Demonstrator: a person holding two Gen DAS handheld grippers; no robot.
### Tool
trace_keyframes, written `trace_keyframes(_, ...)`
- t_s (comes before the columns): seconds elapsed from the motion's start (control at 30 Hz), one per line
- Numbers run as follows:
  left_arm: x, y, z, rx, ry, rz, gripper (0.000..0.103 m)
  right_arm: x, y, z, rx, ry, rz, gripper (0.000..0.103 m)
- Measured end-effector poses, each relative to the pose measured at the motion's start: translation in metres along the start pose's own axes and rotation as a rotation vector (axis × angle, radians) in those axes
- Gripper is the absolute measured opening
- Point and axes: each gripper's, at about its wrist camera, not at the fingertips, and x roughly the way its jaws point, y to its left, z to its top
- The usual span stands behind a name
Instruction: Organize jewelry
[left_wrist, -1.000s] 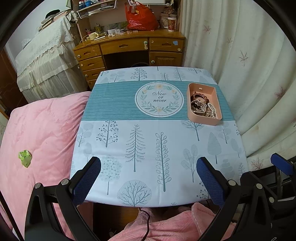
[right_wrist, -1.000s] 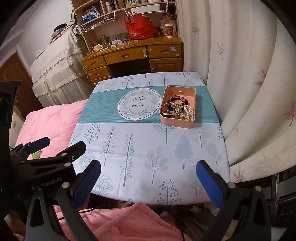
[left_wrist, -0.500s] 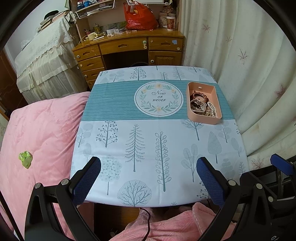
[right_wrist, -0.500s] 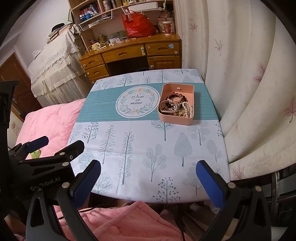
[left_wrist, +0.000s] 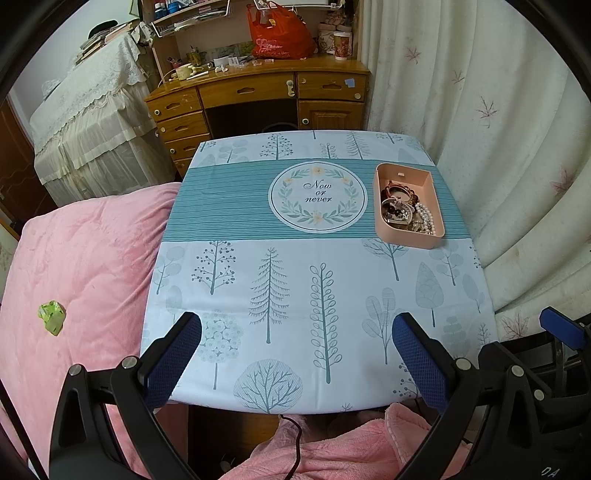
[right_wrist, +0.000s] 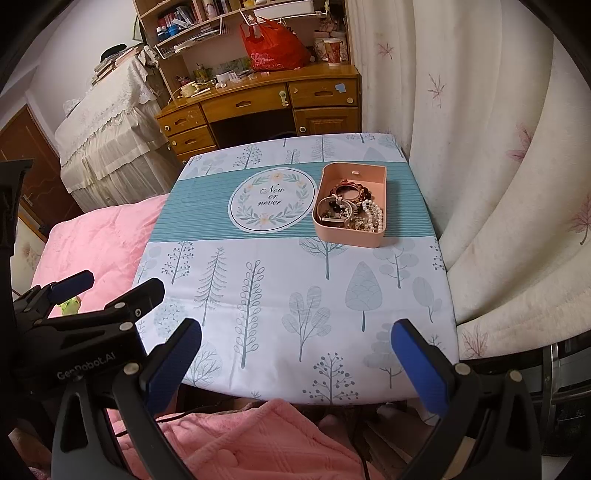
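A pink tray (left_wrist: 432, 184) stands at the far right of the table, on the teal stripe of the cloth. It holds a heap of jewelry (left_wrist: 404, 212): a brown bead bracelet, a white pearl strand and dark pieces. The tray also shows in the right wrist view (right_wrist: 382, 184) with the jewelry (right_wrist: 351, 210) inside. My left gripper (left_wrist: 297, 334) is open and empty above the near table edge. My right gripper (right_wrist: 295, 339) is open and empty, also at the near edge. Both are far from the tray.
The table (left_wrist: 258, 295) has a tree-print cloth. A pink quilted bed (left_wrist: 85, 258) lies to the left with a green scrap (left_wrist: 51, 317) on it. Curtains (left_wrist: 498, 147) hang close on the right. A wooden desk (left_wrist: 258, 96) stands behind.
Both views have shifted slightly: the tray and table sit a little lower and closer in frame. Both grippers stay open and empty.
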Motion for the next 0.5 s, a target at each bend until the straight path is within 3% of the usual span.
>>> trace_keyframes(0.5,0.0047,0.001,0.0017,0.013,0.004,0.002,0.102,0.0071,-0.0067,0.0048,0.022,0.016,-0.008,0.103)
